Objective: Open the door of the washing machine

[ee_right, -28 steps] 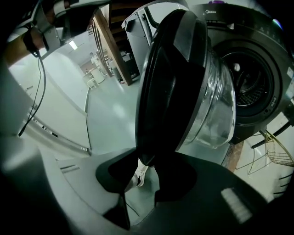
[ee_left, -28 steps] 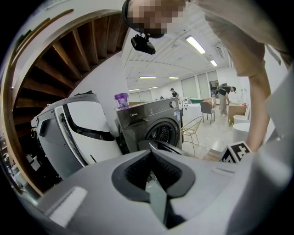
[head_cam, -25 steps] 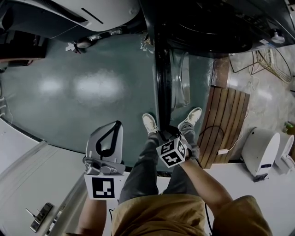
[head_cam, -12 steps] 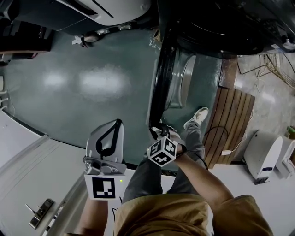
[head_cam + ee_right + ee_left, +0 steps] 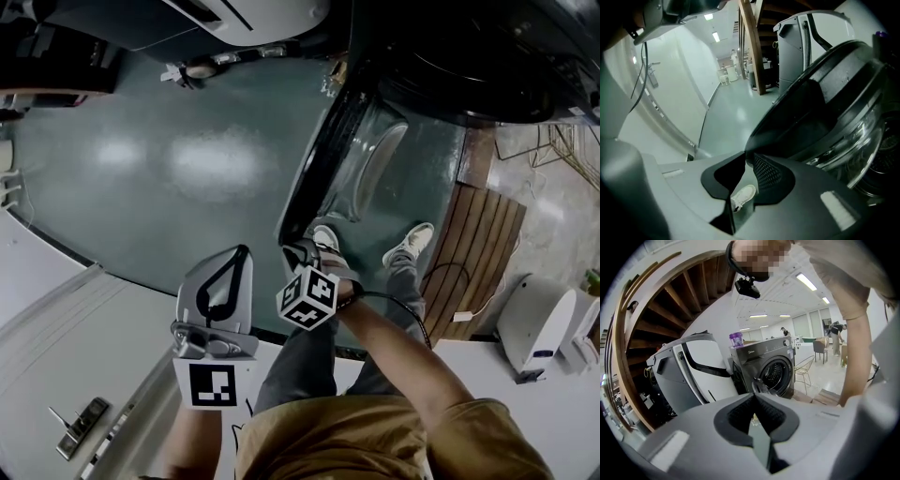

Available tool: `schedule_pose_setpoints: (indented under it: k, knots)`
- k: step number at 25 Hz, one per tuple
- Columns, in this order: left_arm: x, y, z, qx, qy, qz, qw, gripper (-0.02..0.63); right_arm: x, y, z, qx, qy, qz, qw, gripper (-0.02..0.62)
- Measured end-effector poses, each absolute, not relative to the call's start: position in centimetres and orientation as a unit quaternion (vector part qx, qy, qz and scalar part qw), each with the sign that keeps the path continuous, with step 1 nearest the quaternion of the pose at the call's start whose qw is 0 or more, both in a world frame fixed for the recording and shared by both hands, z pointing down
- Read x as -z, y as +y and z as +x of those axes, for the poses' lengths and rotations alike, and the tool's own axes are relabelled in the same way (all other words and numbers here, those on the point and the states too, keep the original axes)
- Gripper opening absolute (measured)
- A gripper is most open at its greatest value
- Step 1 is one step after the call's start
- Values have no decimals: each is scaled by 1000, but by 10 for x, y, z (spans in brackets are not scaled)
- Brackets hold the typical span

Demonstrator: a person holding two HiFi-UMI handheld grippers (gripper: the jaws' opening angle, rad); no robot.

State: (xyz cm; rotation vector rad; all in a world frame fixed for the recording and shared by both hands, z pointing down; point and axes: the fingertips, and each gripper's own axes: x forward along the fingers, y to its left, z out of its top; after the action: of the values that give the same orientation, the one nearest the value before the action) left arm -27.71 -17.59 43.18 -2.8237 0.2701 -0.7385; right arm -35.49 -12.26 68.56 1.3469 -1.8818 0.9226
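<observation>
Where the dark grey front-loading washing machine (image 5: 469, 56) stands: upper right of the head view and centre of the left gripper view, with the person facing it to work the front.
Round black-rimmed door with a glass bowl (image 5: 361, 169): swung partway out toward frame centre, its hinge side up at the machine; I judge it needs more swing.
Right gripper (image 5: 298, 251): lower centre, at the door's free edge; its jaws have just been closing and are nearly together, and they seem to nip the rim at their tips to pull it.
Left gripper (image 5: 240, 259): lower left, jaws together on nothing, held aside from the door's arc.
</observation>
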Motion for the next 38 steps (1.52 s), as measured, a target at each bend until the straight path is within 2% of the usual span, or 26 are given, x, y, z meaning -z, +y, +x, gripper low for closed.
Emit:
schedule_pose_setpoints:
  k: [7, 16, 38]
  knots:
    - [-432, -186, -287, 254, 104, -956, 101, 60, -677, -161, -353, -316, -725, 520, 322, 58]
    - [-433, -197, -291, 257, 115, -955, 97, 60, -670, -214, -290, -279, -700, 567, 332, 44]
    - [-435, -222, -295, 257, 134, -953, 86, 60, -622, -320, -226, -211, -693, 612, 317, 40]
